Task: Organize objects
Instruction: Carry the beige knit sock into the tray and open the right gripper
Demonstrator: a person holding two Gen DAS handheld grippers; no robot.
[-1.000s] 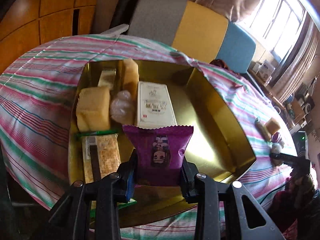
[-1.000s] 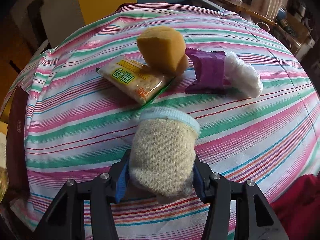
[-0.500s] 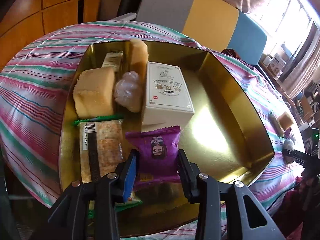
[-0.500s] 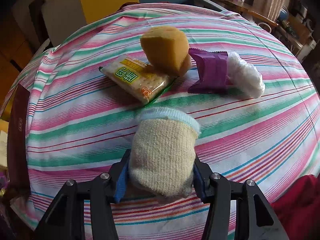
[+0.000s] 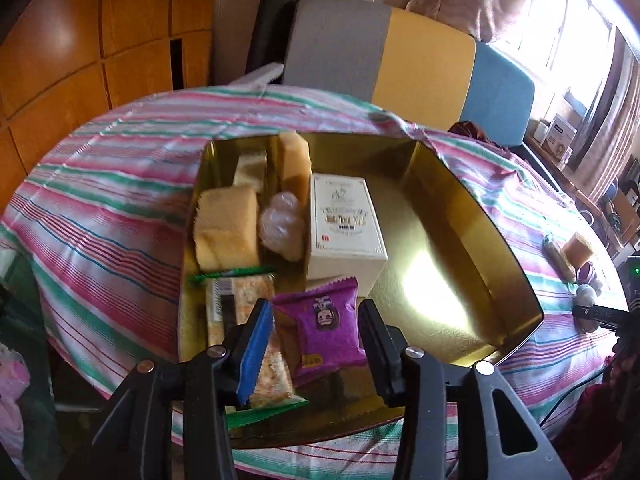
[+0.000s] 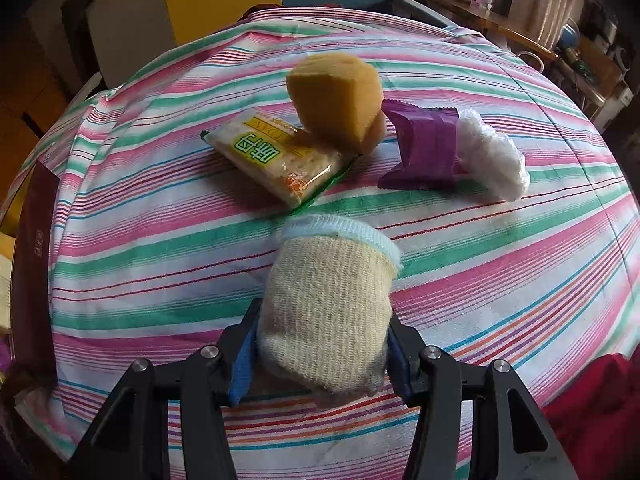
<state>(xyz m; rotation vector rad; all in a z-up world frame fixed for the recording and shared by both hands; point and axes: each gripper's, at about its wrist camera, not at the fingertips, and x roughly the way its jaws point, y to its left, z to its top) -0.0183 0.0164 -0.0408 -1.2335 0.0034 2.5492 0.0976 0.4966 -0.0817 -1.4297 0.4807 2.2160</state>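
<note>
In the left wrist view a gold box (image 5: 496, 248) holds a white carton (image 5: 344, 228), yellow sponges (image 5: 226, 228), a plastic-wrapped ball (image 5: 280, 226) and a cracker packet (image 5: 248, 304). A purple snack packet (image 5: 326, 326) lies in the box between the jaws of my left gripper (image 5: 316, 324), which stand open and apart from it. My right gripper (image 6: 320, 344) is shut on a beige knitted sock (image 6: 328, 300) above the striped cloth. Beyond it lie a cracker packet (image 6: 272, 156), an orange sponge (image 6: 336, 100), a purple packet (image 6: 424, 148) and a white mesh ball (image 6: 492, 160).
The striped tablecloth (image 6: 480, 260) covers a round table. A dark red box lid (image 6: 32, 260) lies at the left edge of the right wrist view. A grey, yellow and blue sofa (image 5: 400, 48) stands behind the table. Wooden panels (image 5: 80, 40) are on the left.
My left gripper lowered the purple packet into the box, opened and let it go. My right gripper keeps the sock almost still.
</note>
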